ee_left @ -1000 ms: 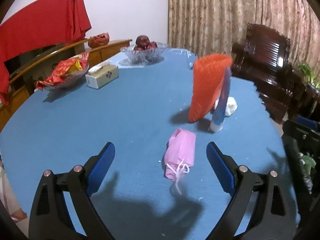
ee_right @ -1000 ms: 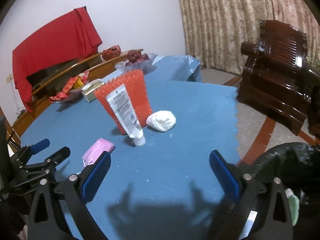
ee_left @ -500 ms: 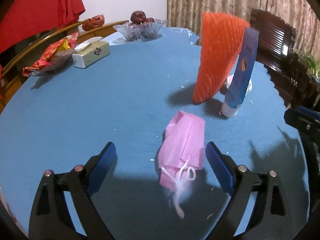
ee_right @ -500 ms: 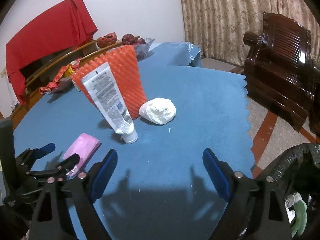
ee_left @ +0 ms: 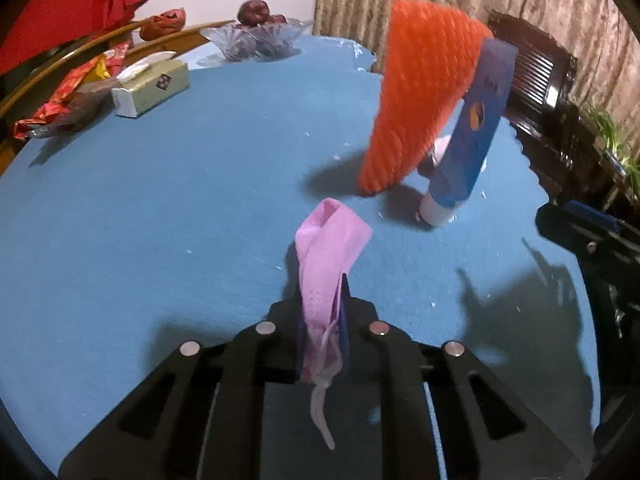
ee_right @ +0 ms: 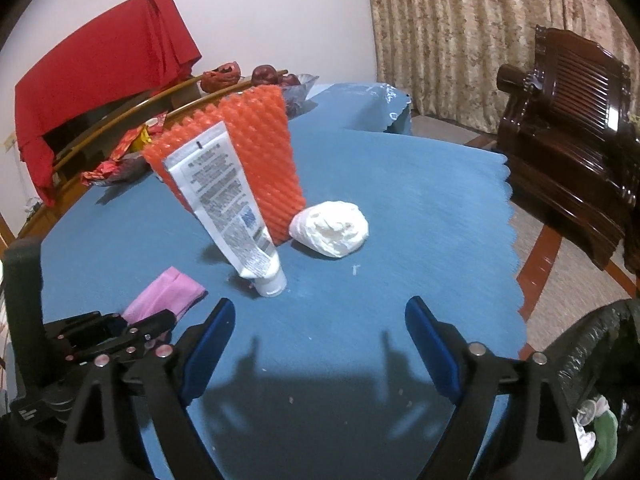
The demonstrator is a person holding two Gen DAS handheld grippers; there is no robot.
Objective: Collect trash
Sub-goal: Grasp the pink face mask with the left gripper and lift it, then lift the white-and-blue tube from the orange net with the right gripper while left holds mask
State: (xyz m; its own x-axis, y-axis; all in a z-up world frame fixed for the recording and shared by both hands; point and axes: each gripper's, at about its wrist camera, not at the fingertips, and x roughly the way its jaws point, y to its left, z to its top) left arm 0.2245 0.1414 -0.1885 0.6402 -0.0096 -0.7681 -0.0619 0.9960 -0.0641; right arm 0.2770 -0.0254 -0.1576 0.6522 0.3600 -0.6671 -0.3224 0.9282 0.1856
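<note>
My left gripper (ee_left: 323,300) is shut on a pink face mask (ee_left: 328,240), whose far end sticks up folded and whose white ear loops hang down. The mask also shows in the right wrist view (ee_right: 164,294), with the left gripper (ee_right: 170,316) at its near end. My right gripper (ee_right: 320,320) is open and empty above the blue tablecloth (ee_right: 400,200). Ahead of it stand a toothpaste tube (ee_right: 228,208) on its cap, an orange foam net (ee_right: 260,160) and a white crumpled wad (ee_right: 330,228). The tube (ee_left: 468,128) and net (ee_left: 420,92) also show in the left wrist view.
A black trash bag (ee_right: 600,360) with rubbish hangs at the table's right edge. At the far left are a tissue box (ee_left: 150,88), red snack wrappers (ee_left: 68,96) and a glass fruit bowl (ee_left: 256,36). A dark wooden chair (ee_right: 572,112) stands right of the table.
My left gripper moved forward over the pink mask and closed on it, lifting its far end. My right gripper moved closer to the tube and stayed open.
</note>
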